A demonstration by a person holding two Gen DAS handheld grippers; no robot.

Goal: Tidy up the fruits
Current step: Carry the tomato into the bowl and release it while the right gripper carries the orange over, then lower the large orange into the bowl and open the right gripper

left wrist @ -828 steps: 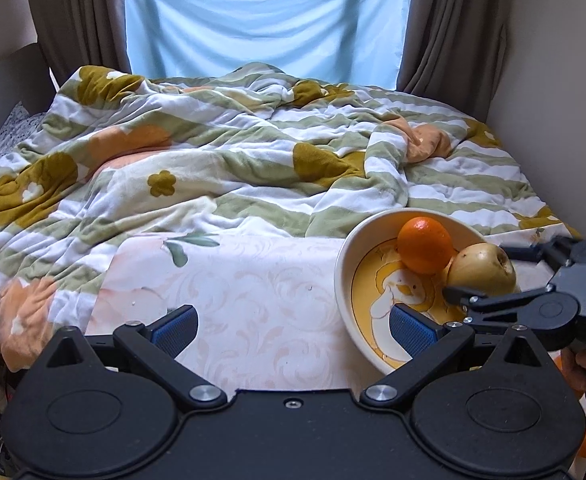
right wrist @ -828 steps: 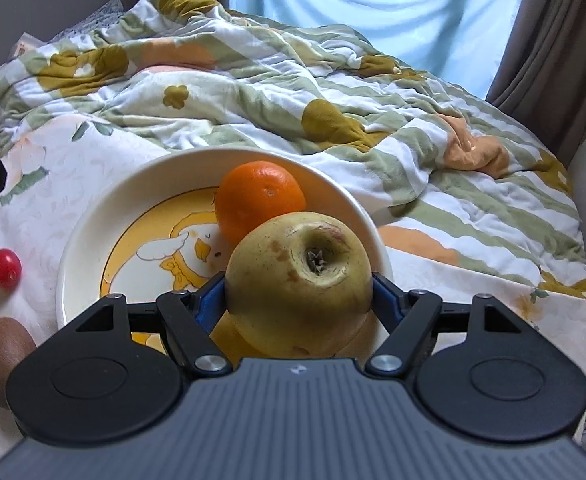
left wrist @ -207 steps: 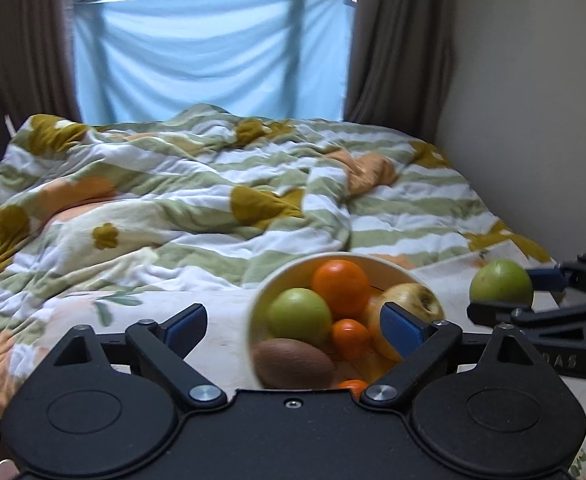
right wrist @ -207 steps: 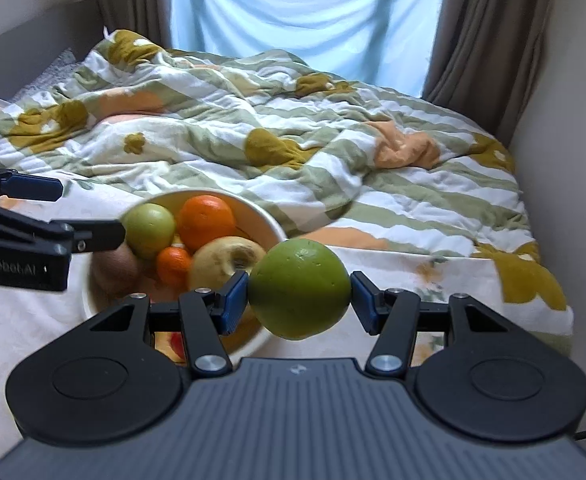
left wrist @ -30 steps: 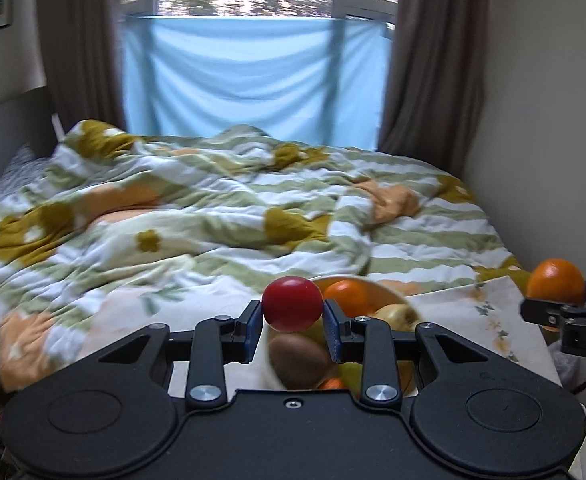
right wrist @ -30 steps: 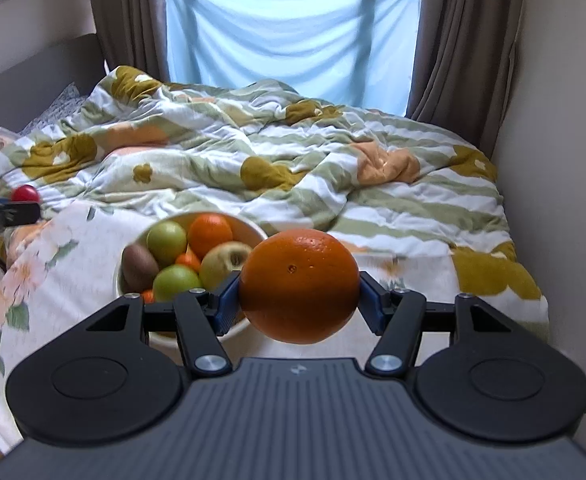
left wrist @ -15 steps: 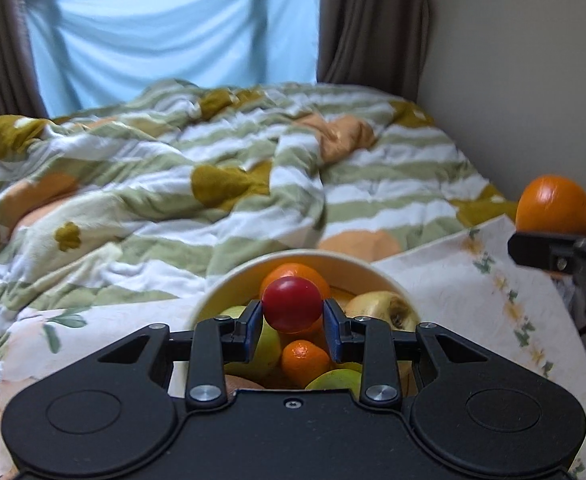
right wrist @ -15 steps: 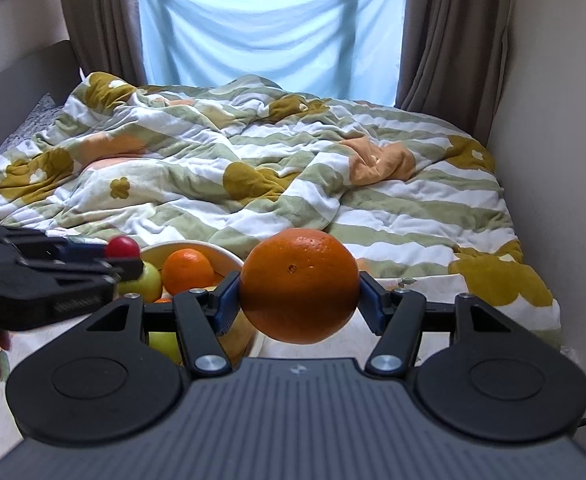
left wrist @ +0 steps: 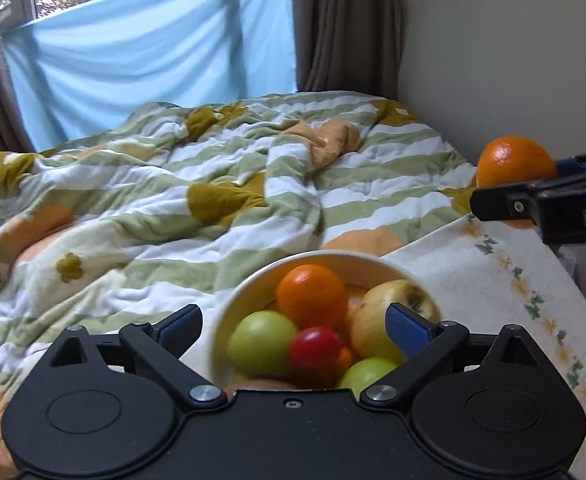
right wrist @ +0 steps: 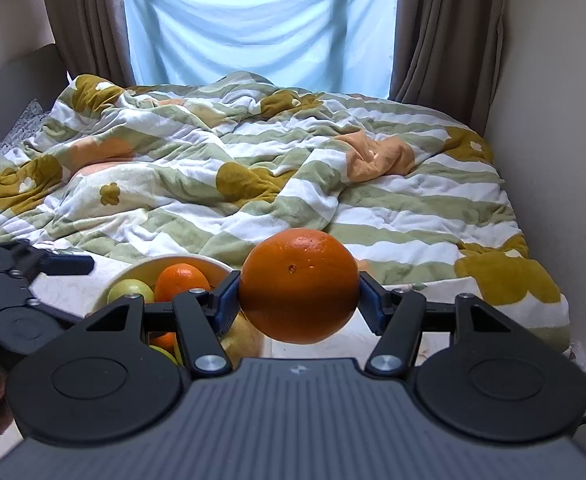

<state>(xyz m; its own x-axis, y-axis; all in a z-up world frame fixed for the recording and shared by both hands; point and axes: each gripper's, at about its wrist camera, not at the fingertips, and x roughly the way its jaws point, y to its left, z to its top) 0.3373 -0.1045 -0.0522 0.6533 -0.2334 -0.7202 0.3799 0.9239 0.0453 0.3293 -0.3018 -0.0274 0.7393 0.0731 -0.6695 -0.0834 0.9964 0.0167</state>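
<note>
A cream bowl (left wrist: 253, 280) holds an orange (left wrist: 311, 294), green apples (left wrist: 261, 344), a yellow apple (left wrist: 377, 316) and other fruit. A small red fruit (left wrist: 315, 350) lies blurred among them, clear of both pads. My left gripper (left wrist: 293, 326) hovers over the bowl, its jaws opening wide with nothing gripped. My right gripper (right wrist: 297, 298) is shut on a large orange (right wrist: 298, 296), held in the air to the right of the bowl (right wrist: 141, 270). That orange (left wrist: 513, 162) also shows at the right in the left wrist view.
The bowl sits on a floral cloth (left wrist: 473, 280) at the foot of a bed with a rumpled striped quilt (right wrist: 253, 192). A wall (right wrist: 553, 120) runs close along the right side. Curtains (right wrist: 449, 40) and a blue sheet (right wrist: 253, 20) cover the window behind.
My left gripper has opened wide and the small red fruit has dropped from between its pads into the bowl. The right gripper with the orange has drifted slightly closer to the bowl.
</note>
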